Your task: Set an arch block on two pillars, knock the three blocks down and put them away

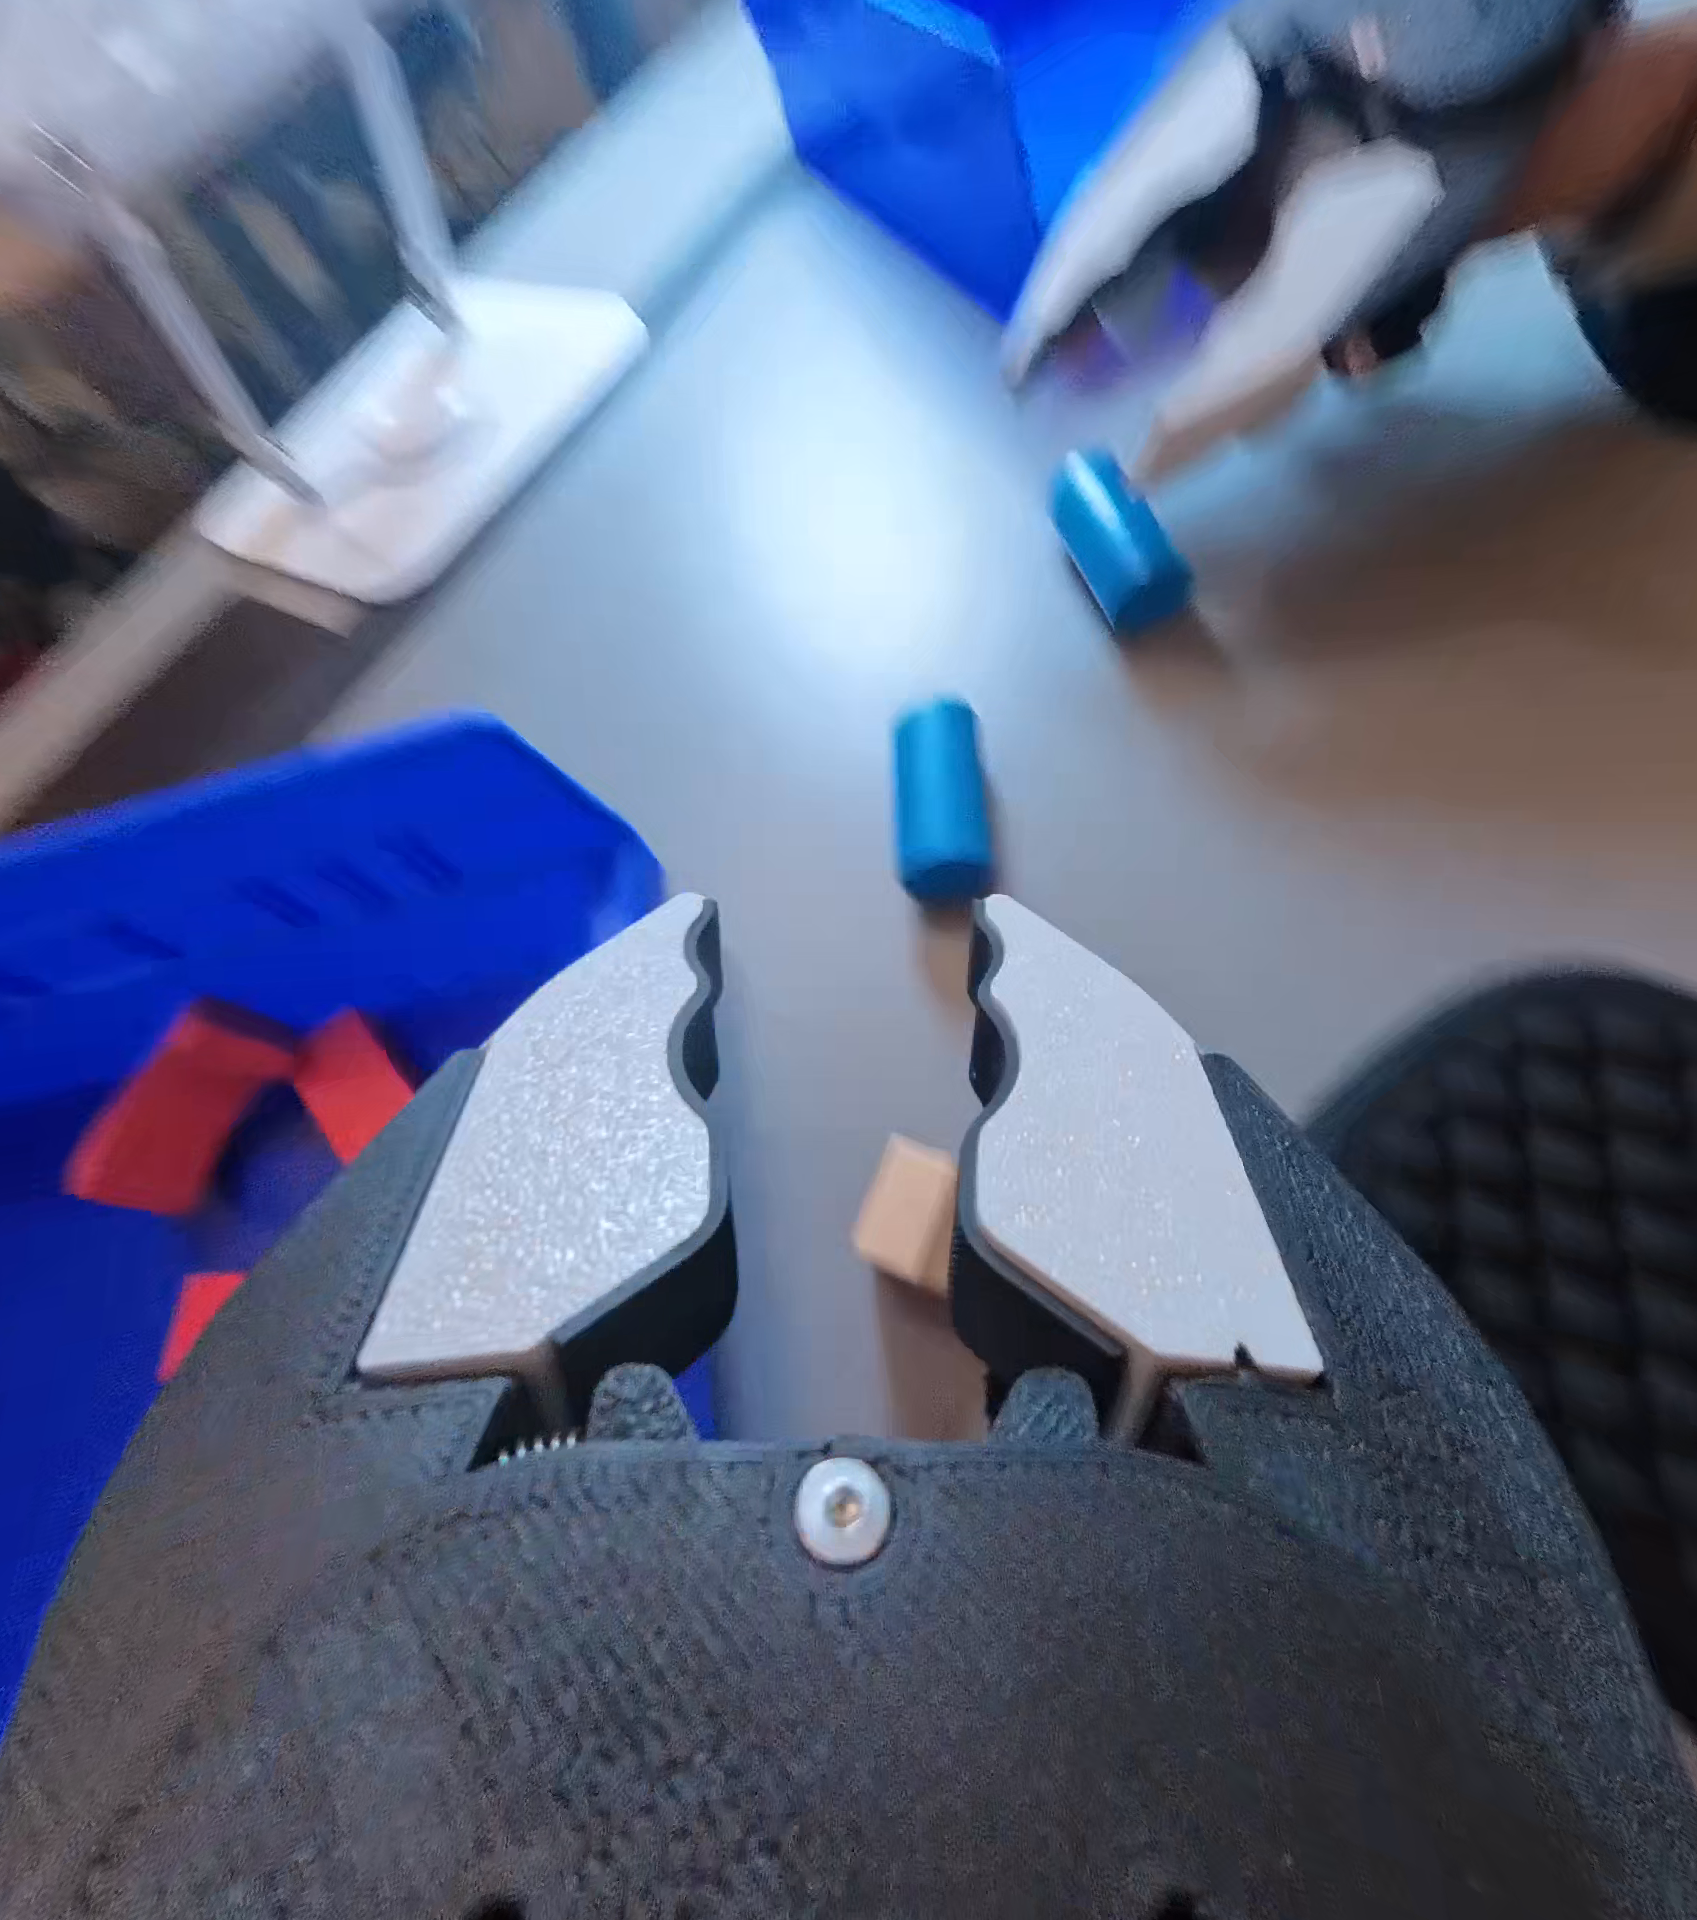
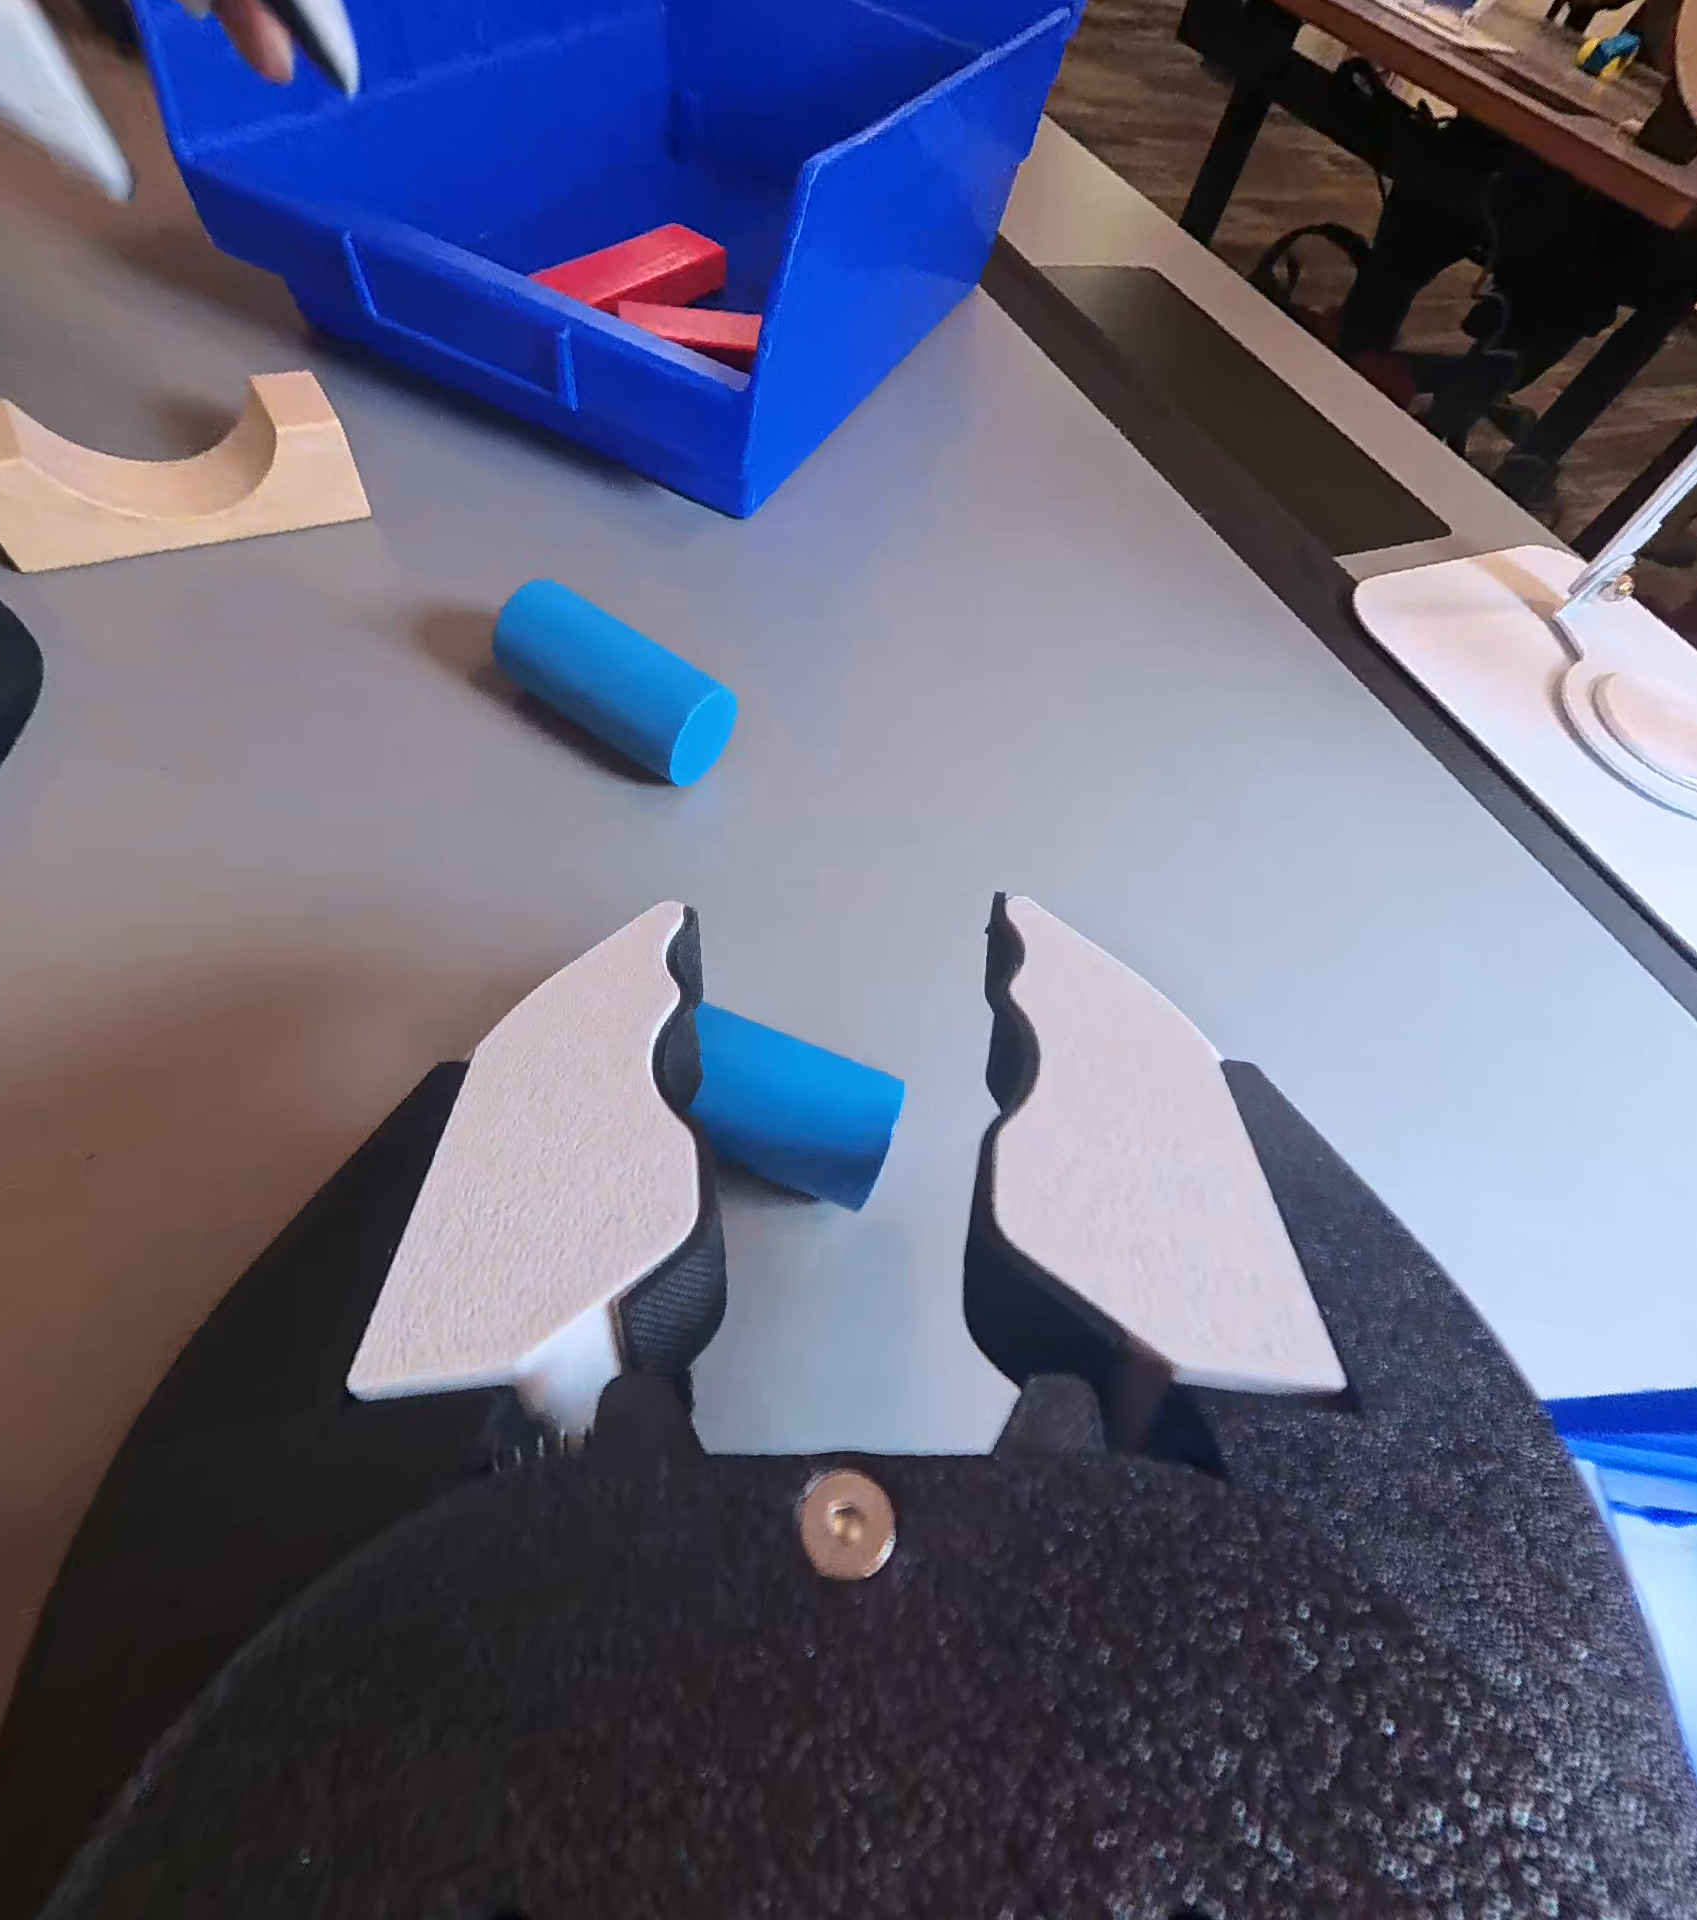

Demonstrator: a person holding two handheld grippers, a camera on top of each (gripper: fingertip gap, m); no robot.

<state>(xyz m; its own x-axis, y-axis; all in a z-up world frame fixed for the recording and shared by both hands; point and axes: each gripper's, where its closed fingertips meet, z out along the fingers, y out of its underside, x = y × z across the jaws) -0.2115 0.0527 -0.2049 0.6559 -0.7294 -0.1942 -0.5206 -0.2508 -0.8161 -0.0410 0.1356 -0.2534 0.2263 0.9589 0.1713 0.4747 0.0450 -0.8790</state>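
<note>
A: Right wrist view: right gripper (image 2: 844, 914), jaws apart, one blue pillar (image 2: 792, 1107) lying between them, the other (image 2: 615, 681) and the arch block (image 2: 148, 478) beyond.
B: Left gripper (image 1: 844, 914)?
A: Jaws apart, empty.

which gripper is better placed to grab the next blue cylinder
Probably the right gripper: open, with a fallen blue cylinder lying between its fingers. The left gripper is open too, its nearest cylinder beyond its tips.

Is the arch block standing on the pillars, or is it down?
Down. The arch block lies on the table, curve upward, apart from both fallen cylinders.
</note>
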